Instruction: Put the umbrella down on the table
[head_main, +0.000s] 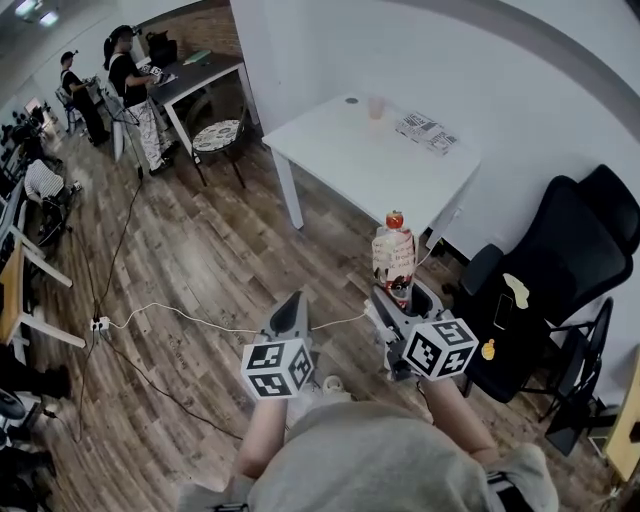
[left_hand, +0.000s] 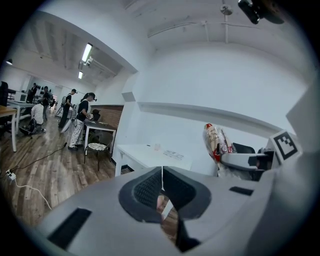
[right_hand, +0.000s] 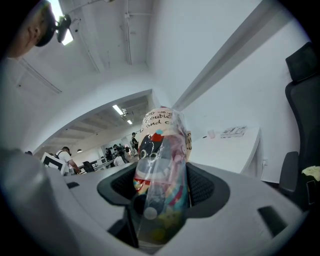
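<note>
The right hand-held gripper (right_hand: 162, 189) is clamped on the lower part of a folded, plastic-sleeved umbrella (right_hand: 161, 160), whose long axis stands roughly upright, red cap uppermost, in the air just off the white worktop's (head_main: 345, 160) near edge, while the left hand-held gripper (left_hand: 162, 189) is closed and empty.

Table (head_main: 350, 165) front bare; cup (head_main: 376, 107), papers (head_main: 427, 132) behind
</note>
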